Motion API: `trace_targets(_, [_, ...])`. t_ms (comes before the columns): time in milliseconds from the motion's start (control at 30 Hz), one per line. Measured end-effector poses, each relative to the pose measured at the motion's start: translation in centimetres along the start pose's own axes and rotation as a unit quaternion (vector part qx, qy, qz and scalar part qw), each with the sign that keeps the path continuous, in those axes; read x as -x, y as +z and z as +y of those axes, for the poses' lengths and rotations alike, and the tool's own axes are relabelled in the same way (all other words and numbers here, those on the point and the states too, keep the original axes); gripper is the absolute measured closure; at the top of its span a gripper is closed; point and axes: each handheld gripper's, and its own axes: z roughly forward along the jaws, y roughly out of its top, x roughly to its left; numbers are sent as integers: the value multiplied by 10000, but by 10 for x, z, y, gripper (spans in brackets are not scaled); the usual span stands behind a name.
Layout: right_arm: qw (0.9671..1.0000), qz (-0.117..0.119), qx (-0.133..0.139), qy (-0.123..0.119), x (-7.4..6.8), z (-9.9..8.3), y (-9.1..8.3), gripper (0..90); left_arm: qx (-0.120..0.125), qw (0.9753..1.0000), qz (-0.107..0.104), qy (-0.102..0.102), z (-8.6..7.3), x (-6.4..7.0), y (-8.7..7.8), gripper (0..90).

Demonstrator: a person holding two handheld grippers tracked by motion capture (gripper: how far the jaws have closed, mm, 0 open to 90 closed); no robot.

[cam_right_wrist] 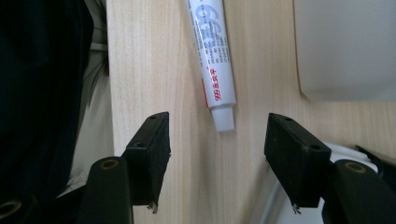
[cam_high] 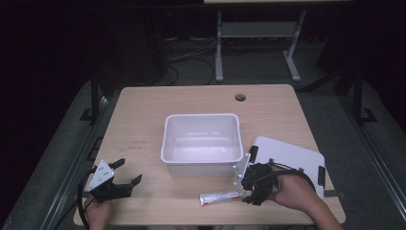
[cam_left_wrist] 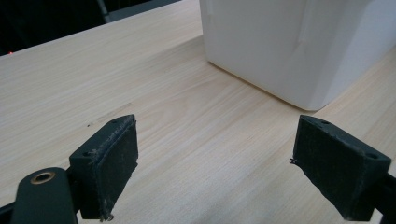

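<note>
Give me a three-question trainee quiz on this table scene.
1. True or false: the tube lies inside the white bin.
2. Which hand-held gripper is nearest the tube? A) left hand-held gripper B) right hand-held gripper
3. What white flat thing lies on the table behind the right hand-held gripper?

Key: 1. False; it lies on the table in front of the bin. 2. B, jaws open, cap end just ahead of them. 3. The bin's lid.
</note>
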Motion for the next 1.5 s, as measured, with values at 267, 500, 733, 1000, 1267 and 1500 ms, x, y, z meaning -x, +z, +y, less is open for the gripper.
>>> trace_targets(267, [9999,62,-26,-100,-1,7,7,408,3,10000,-5,2,0,0,0,135])
trace_targets(500, [9998,77,-6,-169,-1,13,11,425,7,10000,-1,8,0,0,0,135])
trace_targets(733, [9995,139,-86,-268,-1,19,18,456,9,10000,-2,5,0,0,0,135])
trace_targets(1000, [9991,191,-129,-358,-1,25,27,482,21,10000,4,-7,0,-1,-1,135])
trace_targets(1267, [9986,170,-144,-482,-2,30,36,508,26,10000,4,-4,0,-1,-1,135])
trace_targets(1500, [9982,168,-234,-530,-1,34,42,525,24,10000,-1,-6,0,-1,-2,135])
